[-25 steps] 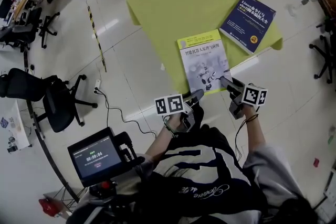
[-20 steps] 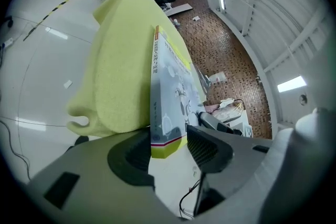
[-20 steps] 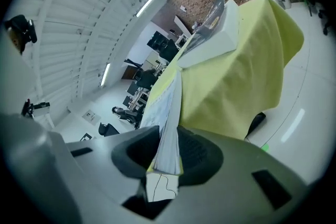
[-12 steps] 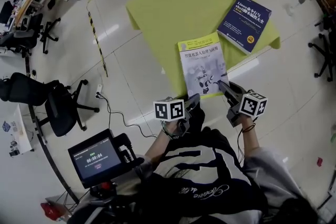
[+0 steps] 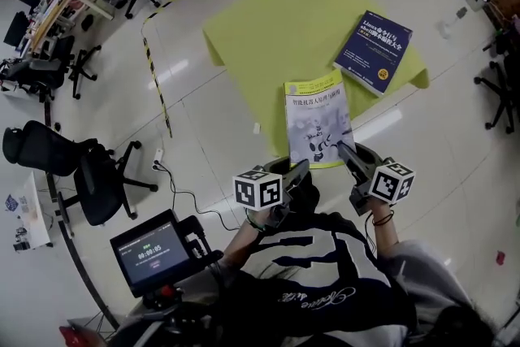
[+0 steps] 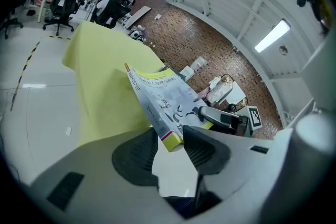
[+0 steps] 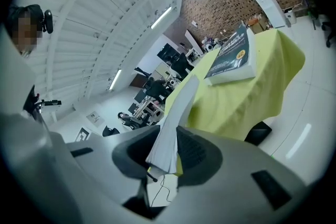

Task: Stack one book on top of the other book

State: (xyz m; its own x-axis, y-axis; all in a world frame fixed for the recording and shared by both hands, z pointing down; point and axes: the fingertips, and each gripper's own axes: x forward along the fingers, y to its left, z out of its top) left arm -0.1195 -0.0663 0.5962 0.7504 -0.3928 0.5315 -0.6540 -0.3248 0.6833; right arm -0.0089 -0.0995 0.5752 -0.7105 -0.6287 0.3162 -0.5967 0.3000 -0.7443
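A pale book with a yellow border [image 5: 318,119] is held off the yellow-covered table [image 5: 276,36], with its near end out over the floor. My left gripper [image 5: 296,168] is shut on the book's near left corner [image 6: 163,102]; in the left gripper view [image 6: 170,147] the spine corner sits between the pads. At the near right corner, my right gripper [image 5: 345,150] is shut on the page edge [image 7: 176,123], which stands edge-on between its jaws [image 7: 165,157]. A dark blue book [image 5: 374,51] lies flat on the table's far right corner [image 7: 233,55].
Black office chairs [image 5: 89,171] stand on the floor at the left. A strip of black-and-yellow tape [image 5: 154,69] runs along the floor beside the table. A screen device [image 5: 154,252] hangs near the person's body, and a cable [image 5: 191,191] trails over the floor.
Both grippers have closed on the near corners of the pale book and lifted it. Its near end has come up off the table.
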